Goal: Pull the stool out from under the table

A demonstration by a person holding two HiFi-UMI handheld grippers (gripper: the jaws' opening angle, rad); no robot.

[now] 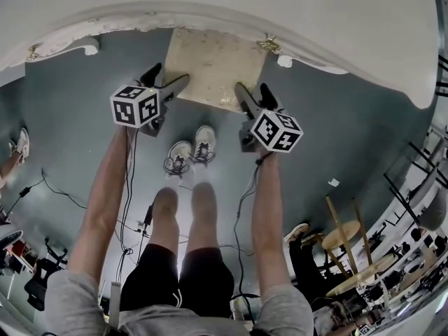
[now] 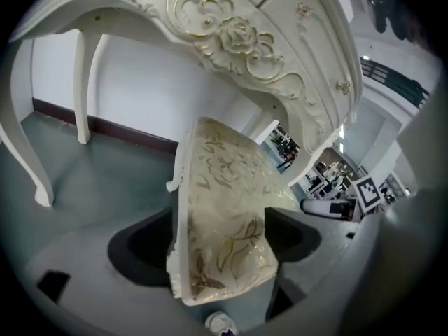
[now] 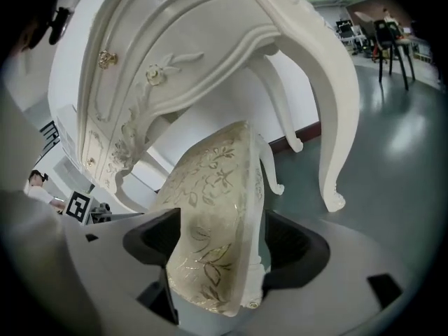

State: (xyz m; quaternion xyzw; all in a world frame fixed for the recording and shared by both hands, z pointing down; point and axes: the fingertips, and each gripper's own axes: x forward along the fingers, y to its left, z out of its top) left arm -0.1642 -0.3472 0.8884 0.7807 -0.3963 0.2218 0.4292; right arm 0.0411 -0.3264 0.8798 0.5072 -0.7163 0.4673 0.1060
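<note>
The stool has a cream seat with a gold leaf pattern and a white frame. It stands half under the white carved table, its near edge towards me. My left gripper is open at the seat's near left corner, and in the left gripper view the stool lies between its dark jaws. My right gripper is open at the near right corner, and in the right gripper view the stool sits between its jaws. I see no pad pressing on the seat.
Curved white table legs stand on the grey-green floor either side of the stool. My shoes are just behind the grippers. Cables trail at the left. Wooden stools and another person's legs are at the lower right.
</note>
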